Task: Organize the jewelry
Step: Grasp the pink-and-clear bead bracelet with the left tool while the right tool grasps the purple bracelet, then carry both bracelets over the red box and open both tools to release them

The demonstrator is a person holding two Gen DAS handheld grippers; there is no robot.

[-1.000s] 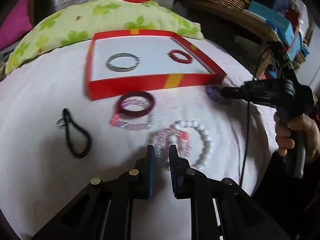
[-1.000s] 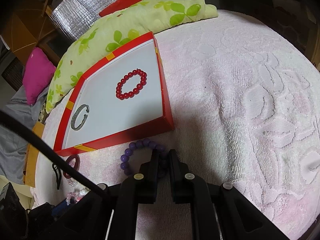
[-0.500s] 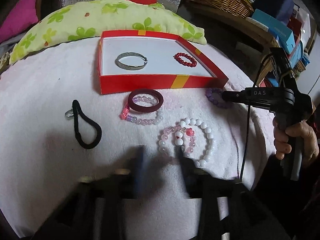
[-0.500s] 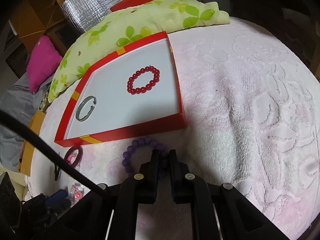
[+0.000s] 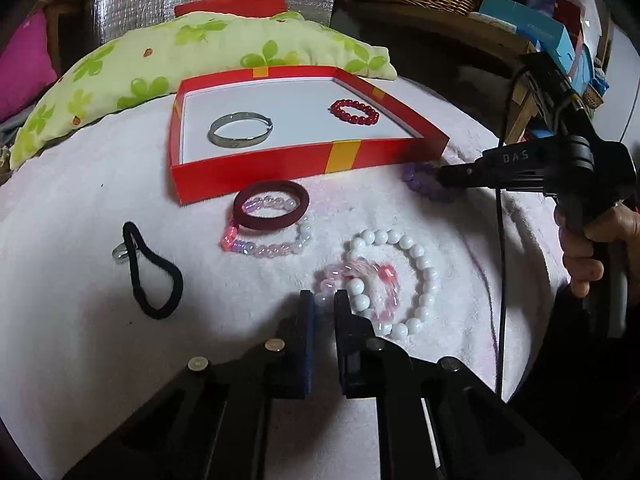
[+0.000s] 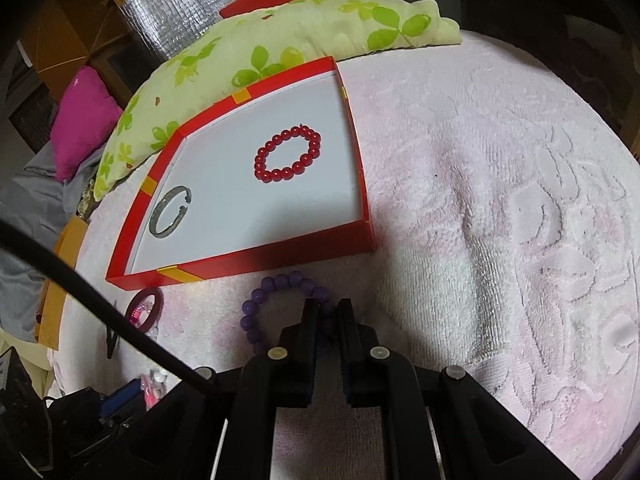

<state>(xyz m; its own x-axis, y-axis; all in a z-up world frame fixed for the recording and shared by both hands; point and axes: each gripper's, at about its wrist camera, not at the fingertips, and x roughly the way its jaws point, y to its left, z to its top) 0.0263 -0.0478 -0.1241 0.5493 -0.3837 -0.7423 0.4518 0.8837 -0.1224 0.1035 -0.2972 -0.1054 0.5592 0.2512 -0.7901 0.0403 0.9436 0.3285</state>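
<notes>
While the left hand-held gripper [image 5: 323,300] is pinching the pink bead bracelet [image 5: 352,276], the right hand-held gripper [image 6: 328,308] is clamping the purple bead bracelet [image 6: 280,284]; both jaws narrow.

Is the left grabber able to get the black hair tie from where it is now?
Probably yes. The black hair tie lies alone on the towel, just left of the left gripper, with nothing between. But its jaws look shut on a pink bead bracelet, so that goes first.

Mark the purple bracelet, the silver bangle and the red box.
purple bracelet [image 6: 282,281]: right wrist view, far beads.
silver bangle [image 5: 241,130]: left wrist view, near band.
red box [image 5: 256,169]: left wrist view, front wall.
</notes>
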